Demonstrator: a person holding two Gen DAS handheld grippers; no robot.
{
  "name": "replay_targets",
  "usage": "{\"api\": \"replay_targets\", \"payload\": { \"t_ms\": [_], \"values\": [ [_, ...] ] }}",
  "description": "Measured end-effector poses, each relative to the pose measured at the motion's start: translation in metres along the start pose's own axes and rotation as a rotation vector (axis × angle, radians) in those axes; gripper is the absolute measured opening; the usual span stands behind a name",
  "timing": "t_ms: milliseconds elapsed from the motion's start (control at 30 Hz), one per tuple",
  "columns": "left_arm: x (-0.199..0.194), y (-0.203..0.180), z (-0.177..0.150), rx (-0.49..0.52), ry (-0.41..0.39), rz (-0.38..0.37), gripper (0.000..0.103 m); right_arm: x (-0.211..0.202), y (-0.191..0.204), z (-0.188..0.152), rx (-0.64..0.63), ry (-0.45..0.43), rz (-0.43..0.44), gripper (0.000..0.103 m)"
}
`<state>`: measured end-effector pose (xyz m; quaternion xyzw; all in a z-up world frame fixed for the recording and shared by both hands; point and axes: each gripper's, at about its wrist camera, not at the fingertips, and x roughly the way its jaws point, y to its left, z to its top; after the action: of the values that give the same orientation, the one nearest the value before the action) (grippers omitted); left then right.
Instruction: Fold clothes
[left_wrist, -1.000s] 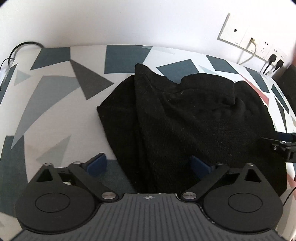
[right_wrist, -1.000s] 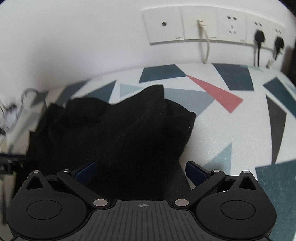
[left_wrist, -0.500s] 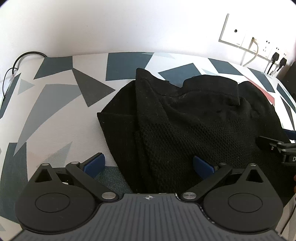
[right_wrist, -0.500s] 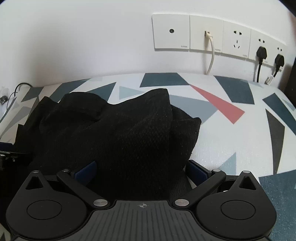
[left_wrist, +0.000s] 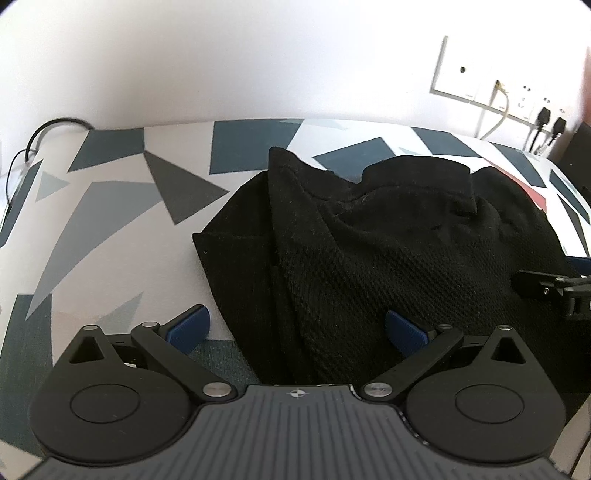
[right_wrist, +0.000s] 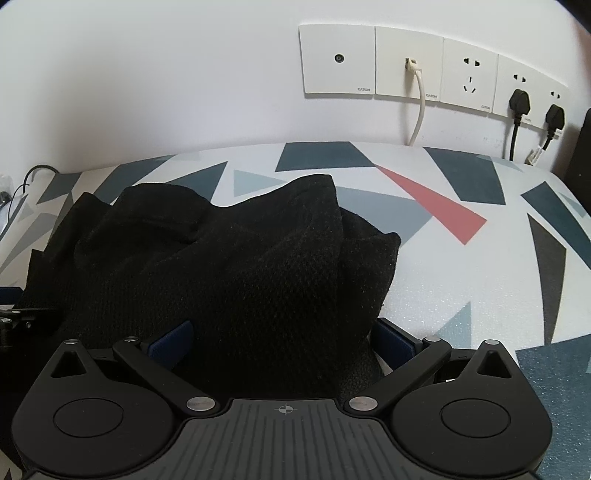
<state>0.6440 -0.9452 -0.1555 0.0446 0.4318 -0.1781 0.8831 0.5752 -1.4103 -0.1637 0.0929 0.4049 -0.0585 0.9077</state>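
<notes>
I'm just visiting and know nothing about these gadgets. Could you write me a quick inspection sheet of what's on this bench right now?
Surface: table cover printed with grey, teal and red triangles.
Job's things: one black knit garment, bunched in loose folds, not flat.
Clutter: nothing seen.
Grippers: left gripper and right gripper both open, blue-padded fingers astride the garment's near edge.
Cables: white cable and two black plugs in the wall sockets; thin black cable at the far left edge.
Surroundings: white wall with a row of socket plates.
</notes>
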Motion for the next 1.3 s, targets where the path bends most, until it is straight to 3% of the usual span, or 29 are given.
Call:
{"api": "replay_targets", "payload": {
  "t_ms": [233,333,367,400,433,467,500,533,567,633,700,733,767,800,933,1000,1033,1067,1133,1200,1300],
  "values": [
    [0.002,-0.006,0.001,-0.021,-0.013,0.019,0.103,-0.001,0.001,-0.003,-0.005,-0.009,-0.009,0.102],
    [0.005,-0.009,0.004,0.014,-0.018,-0.018,0.098,0.0,0.002,-0.002,-0.002,0.001,-0.014,0.102],
    [0.005,-0.01,0.006,0.022,-0.014,-0.033,0.093,0.0,0.003,-0.002,-0.002,0.001,-0.015,0.102],
    [0.004,-0.011,0.009,0.027,-0.012,-0.055,0.074,0.0,0.004,-0.002,-0.002,0.0,-0.016,0.102],
    [0.002,-0.012,0.012,0.024,-0.008,-0.089,0.049,-0.001,0.007,-0.002,-0.008,-0.003,0.002,0.097],
    [0.001,-0.013,0.013,0.01,0.003,-0.126,0.038,-0.003,0.01,-0.002,-0.016,-0.007,0.023,0.08],
    [0.0,-0.014,0.013,-0.012,0.015,-0.15,0.028,-0.005,0.013,-0.001,-0.024,-0.011,0.044,0.072],
    [-0.001,-0.014,0.012,-0.027,0.019,-0.155,0.028,-0.006,0.017,-0.001,-0.029,-0.011,0.063,0.058],
    [-0.002,-0.015,0.01,-0.035,0.016,-0.151,0.028,-0.007,0.019,-0.001,-0.026,-0.005,0.075,0.052],
    [-0.004,-0.013,0.006,-0.053,0.012,-0.156,0.028,-0.008,0.018,0.001,-0.009,0.008,0.092,0.055],
    [-0.007,-0.009,0.002,-0.065,0.011,-0.171,0.028,-0.009,0.014,0.001,0.009,0.02,0.091,0.071],
    [-0.008,-0.007,0.0,-0.07,0.011,-0.178,0.028,-0.009,0.013,0.001,0.008,0.029,0.073,0.089],
    [-0.009,-0.006,-0.002,-0.073,0.009,-0.183,0.028,-0.011,0.011,-0.001,0.01,0.03,0.045,0.1],
    [-0.009,-0.005,-0.003,-0.073,0.006,-0.185,0.028,-0.013,0.01,-0.003,0.011,0.029,0.015,0.101],
    [-0.011,-0.007,-0.007,-0.072,-0.005,-0.177,0.028,-0.016,0.002,-0.013,0.034,0.019,0.05,0.1],
    [-0.012,-0.009,-0.008,-0.086,0.0,-0.167,0.027,-0.018,0.005,-0.014,0.022,0.004,0.071,0.082],
    [-0.013,-0.009,-0.009,-0.095,0.003,-0.162,0.026,-0.019,0.007,-0.014,0.016,-0.004,0.082,0.055],
    [-0.016,-0.009,-0.011,-0.105,0.004,-0.155,0.025,-0.019,0.01,-0.013,0.029,0.008,0.105,0.039],
    [-0.025,-0.008,-0.019,-0.114,-0.001,-0.127,0.022,-0.019,0.015,-0.009,0.064,0.042,0.157,0.026],
    [-0.042,-0.002,-0.028,-0.113,-0.024,-0.114,0.021,-0.022,0.022,-0.007,0.079,0.06,0.192,0.023],
    [-0.075,0.013,-0.043,-0.142,-0.061,-0.117,0.021,-0.044,0.039,-0.007,0.05,0.019,0.23,0.021]
  ]
}}
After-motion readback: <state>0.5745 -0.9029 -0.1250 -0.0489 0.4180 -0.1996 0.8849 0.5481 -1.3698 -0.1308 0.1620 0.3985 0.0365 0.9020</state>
